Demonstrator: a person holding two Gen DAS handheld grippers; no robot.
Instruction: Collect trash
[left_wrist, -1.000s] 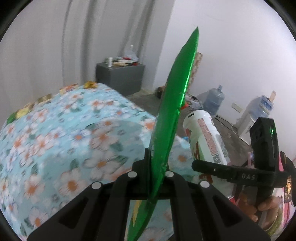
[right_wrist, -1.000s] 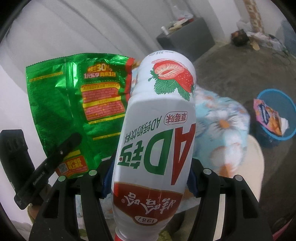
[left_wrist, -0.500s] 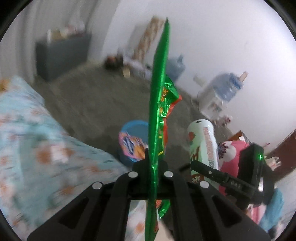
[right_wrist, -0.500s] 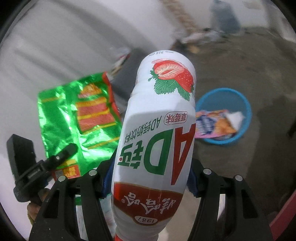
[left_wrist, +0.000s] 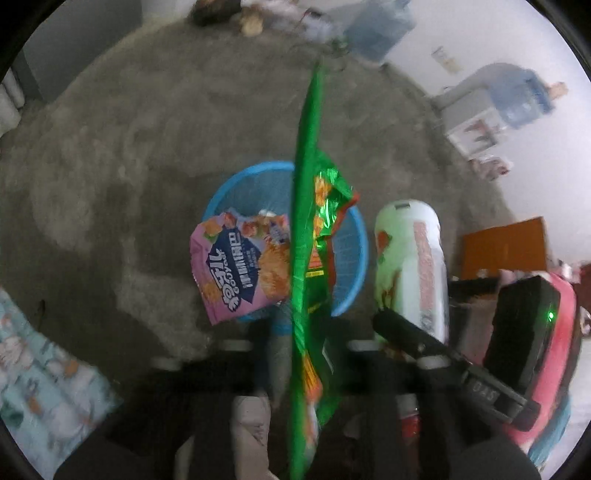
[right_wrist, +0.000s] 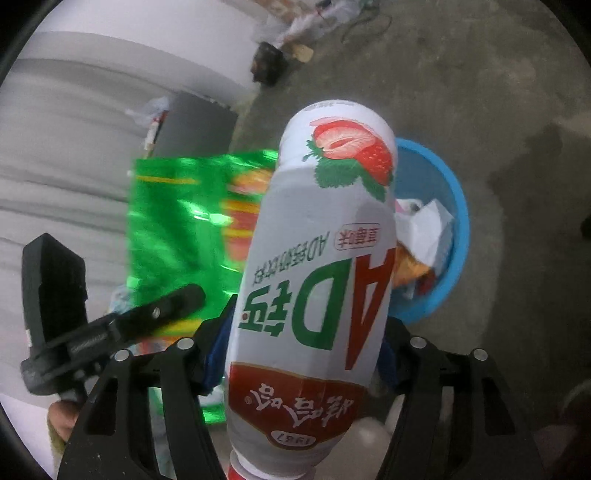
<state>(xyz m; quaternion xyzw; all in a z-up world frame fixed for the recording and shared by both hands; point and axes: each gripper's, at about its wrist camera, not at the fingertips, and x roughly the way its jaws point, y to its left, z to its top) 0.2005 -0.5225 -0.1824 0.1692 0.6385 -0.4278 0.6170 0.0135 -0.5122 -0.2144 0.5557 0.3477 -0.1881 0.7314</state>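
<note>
Left gripper (left_wrist: 299, 343): jaws opening; fingers stand apart either side of the green snack bag (left_wrist: 308, 236), not pressing it.
Green snack bag: edge-on between those fingers, hanging above the blue basket (left_wrist: 354, 280).
Right gripper (right_wrist: 306, 354): jaws opening, fingers beside the bottle (right_wrist: 317, 266); whether they press it I cannot tell.
Bottle: upside down, strawberry end over the basket's near rim.
Blue basket: on the concrete floor (left_wrist: 147, 147), with a pink snack bag (left_wrist: 240, 269) inside, leaning over its rim.

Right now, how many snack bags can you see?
2. The green snack bag hangs between the opening left claw's jaws above the blue bin; the pink snack bag lies in that bin. More may hide underneath.
</note>
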